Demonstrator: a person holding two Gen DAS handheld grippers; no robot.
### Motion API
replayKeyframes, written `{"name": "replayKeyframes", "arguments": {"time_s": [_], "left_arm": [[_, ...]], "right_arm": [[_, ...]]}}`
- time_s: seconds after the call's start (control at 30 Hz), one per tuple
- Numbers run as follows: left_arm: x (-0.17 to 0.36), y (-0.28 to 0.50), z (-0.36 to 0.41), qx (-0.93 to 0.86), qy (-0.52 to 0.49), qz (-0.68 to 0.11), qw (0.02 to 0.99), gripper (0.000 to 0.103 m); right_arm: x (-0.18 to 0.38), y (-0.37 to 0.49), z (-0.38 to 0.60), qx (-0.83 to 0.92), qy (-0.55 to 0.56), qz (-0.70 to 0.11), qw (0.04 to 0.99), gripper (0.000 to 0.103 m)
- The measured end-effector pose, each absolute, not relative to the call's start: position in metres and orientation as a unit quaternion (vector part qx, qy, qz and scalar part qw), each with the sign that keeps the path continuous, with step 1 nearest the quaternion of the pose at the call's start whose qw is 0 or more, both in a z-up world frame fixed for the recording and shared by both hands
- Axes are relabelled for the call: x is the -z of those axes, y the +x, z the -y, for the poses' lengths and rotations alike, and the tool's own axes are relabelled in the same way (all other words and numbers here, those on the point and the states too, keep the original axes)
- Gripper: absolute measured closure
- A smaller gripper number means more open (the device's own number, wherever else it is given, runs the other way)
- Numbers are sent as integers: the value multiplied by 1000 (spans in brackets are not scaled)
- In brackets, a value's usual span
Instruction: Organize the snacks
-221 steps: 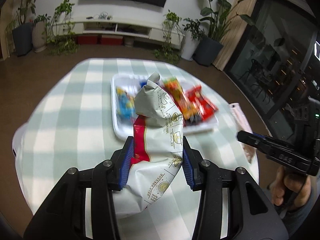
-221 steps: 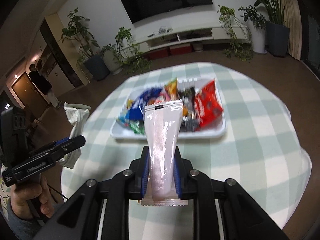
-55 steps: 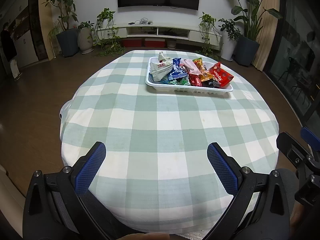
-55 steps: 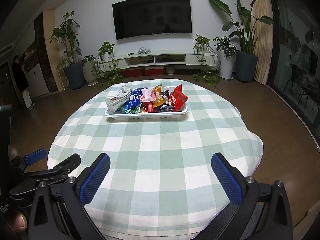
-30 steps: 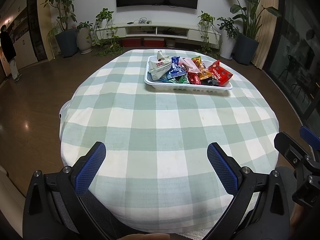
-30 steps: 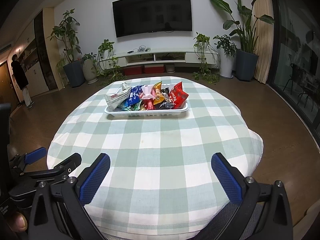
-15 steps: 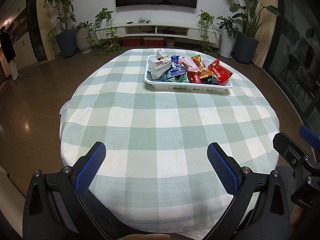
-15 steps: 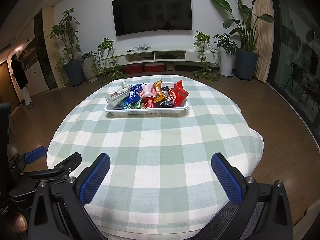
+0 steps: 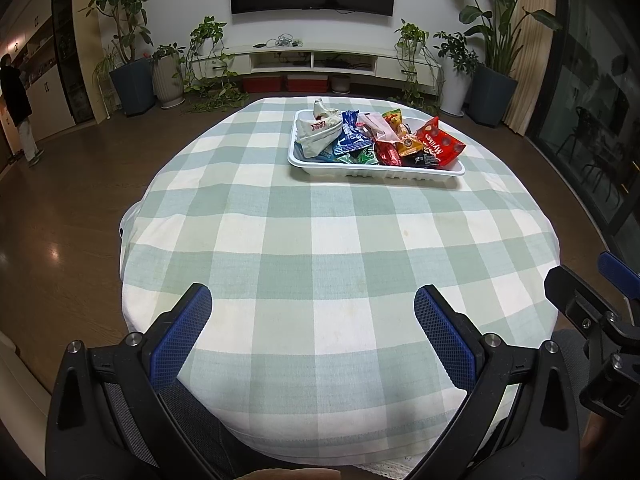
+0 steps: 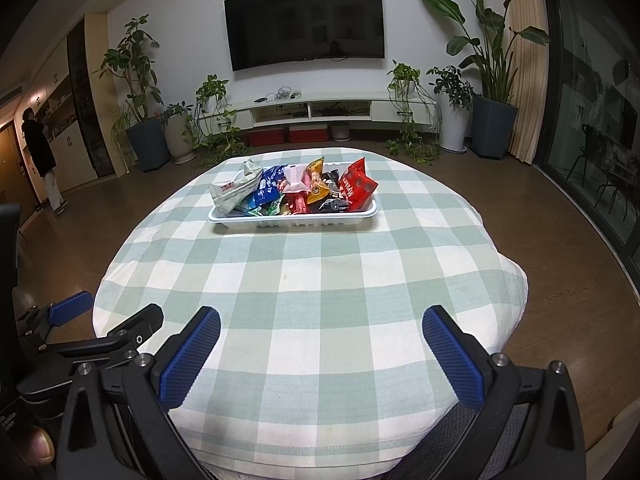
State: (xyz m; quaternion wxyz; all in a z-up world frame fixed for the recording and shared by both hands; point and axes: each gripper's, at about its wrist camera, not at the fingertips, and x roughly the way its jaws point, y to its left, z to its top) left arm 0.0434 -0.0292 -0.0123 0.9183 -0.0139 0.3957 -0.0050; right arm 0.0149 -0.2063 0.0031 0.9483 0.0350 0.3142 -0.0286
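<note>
Now both grippers are spread wide with nothing in them. The left gripper (image 9: 313,330) hangs over the near edge of the round table (image 9: 340,240), and the right gripper (image 10: 321,346) hangs just beside it, also at the near edge. Both are well apart from the snacks.

Far across the checked cloth sits the white tray (image 10: 294,218). All the snacks (image 10: 296,192) lie piled inside it: a big white bag (image 9: 318,134) at the left end, blue and green packs, a pink one in the middle, and a red bag (image 9: 440,146) at the right end. No snack lies loose on the cloth.

It looks like the job is finished, or very nearly. If anything is left, it would be reaching far forward to tidy the pile.
</note>
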Motion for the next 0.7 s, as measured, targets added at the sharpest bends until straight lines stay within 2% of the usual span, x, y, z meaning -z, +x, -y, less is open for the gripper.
{"name": "replayKeyframes", "arguments": {"time_s": [0.7], "left_arm": [[14,41,31,4,-13,-397,918,0]], "right_arm": [[-5,12,206,28,35,-316,948,0]]}}
